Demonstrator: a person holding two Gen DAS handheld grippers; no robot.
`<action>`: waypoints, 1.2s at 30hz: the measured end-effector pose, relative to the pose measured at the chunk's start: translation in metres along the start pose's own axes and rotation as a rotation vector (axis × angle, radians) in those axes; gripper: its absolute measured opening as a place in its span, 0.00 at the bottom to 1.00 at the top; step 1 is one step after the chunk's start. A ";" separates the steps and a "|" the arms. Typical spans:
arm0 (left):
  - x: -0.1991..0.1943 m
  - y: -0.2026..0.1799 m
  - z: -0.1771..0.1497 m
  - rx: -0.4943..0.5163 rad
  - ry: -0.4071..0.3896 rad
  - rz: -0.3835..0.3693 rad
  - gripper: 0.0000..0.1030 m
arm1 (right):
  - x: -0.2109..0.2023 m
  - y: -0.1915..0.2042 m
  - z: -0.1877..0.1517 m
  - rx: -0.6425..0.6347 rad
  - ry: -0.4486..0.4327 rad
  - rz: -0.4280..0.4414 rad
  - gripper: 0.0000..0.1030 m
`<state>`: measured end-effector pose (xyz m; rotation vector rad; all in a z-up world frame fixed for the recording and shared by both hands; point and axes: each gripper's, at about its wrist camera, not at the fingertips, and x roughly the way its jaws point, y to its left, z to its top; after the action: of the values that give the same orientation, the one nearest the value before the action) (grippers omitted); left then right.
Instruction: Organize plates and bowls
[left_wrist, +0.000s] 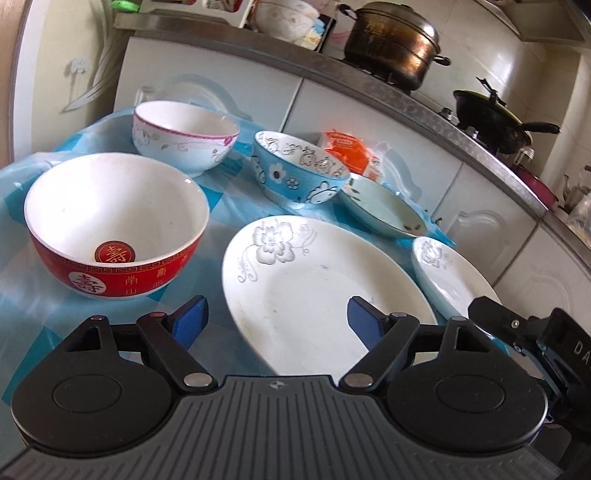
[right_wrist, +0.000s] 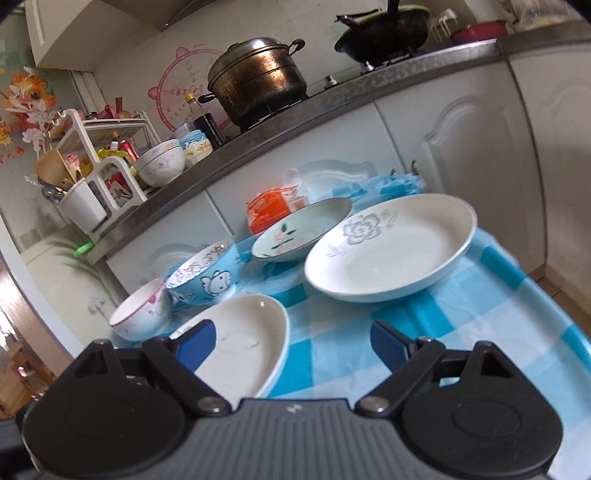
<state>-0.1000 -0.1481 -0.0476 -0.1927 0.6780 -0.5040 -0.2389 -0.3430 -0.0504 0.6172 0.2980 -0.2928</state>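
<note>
On the blue checked cloth stand a red bowl (left_wrist: 114, 225), a white bowl with a pink rim (left_wrist: 184, 136) and a blue cartoon bowl (left_wrist: 299, 170). A pale green dish (left_wrist: 384, 210) lies behind two white flowered plates, a large one (left_wrist: 321, 291) and another (left_wrist: 450, 273) to its right. My left gripper (left_wrist: 279, 319) hangs open over the large plate's near part, touching nothing. My right gripper (right_wrist: 291, 334) is open too, above the cloth, with the near plate's (right_wrist: 243, 339) rim under its left finger. The other white plate (right_wrist: 391, 251), green dish (right_wrist: 303, 232) and blue bowl (right_wrist: 207, 273) lie beyond.
An orange packet (left_wrist: 351, 151) lies behind the dishes. Past the table runs a counter with a metal pot (left_wrist: 391, 40), a black wok (left_wrist: 495, 114), stacked bowls (right_wrist: 162, 162) and a utensil rack (right_wrist: 92, 184). The table's curved edge (right_wrist: 561, 332) drops off at the right.
</note>
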 end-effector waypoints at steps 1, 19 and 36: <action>0.003 0.002 0.001 -0.004 0.004 0.005 0.92 | 0.006 -0.001 0.002 0.008 0.012 0.014 0.88; 0.020 -0.002 0.007 0.027 -0.014 0.019 0.51 | 0.055 0.007 -0.002 0.058 0.137 0.176 0.85; -0.002 -0.019 -0.001 0.074 -0.049 -0.055 0.40 | 0.024 0.015 0.004 -0.071 0.083 0.125 0.88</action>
<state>-0.1093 -0.1629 -0.0409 -0.1544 0.6067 -0.5743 -0.2105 -0.3380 -0.0478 0.5762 0.3462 -0.1359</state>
